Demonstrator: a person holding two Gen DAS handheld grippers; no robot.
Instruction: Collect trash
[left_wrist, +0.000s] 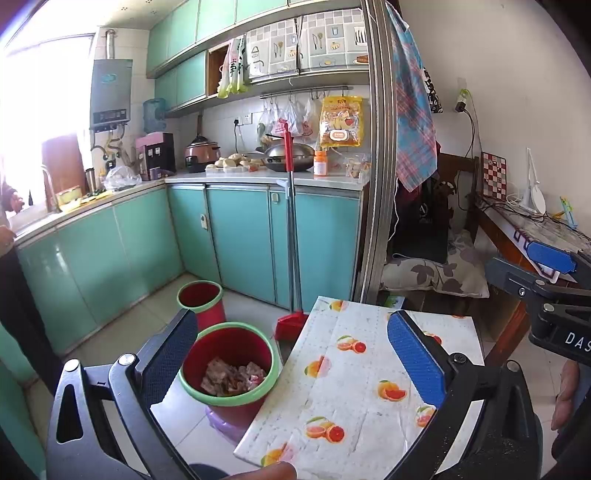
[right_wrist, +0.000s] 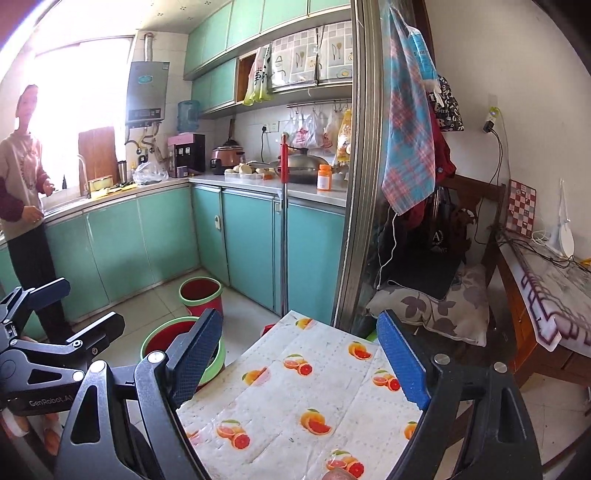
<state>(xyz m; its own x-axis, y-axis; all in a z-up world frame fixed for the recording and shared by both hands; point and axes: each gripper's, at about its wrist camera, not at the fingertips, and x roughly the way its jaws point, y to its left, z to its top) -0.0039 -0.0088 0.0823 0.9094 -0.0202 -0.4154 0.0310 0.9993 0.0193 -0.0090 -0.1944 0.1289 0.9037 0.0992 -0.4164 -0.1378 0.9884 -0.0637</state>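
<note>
Red bin (left_wrist: 229, 365) with scraps sits on the floor, ahead-left of your left tool (left_wrist: 291, 354); the fruit-print table (left_wrist: 369, 387) lies right. Both tools, right tool (right_wrist: 295, 363) too, stand open and empty; left is nearer.

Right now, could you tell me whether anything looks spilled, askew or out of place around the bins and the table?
Nothing looks spilled. The near red bin holds crumpled trash and stands on a purple base; the far red bin stands upright. The fruit-print table shows no litter. The dustpan leans upright against the cabinet.
</note>
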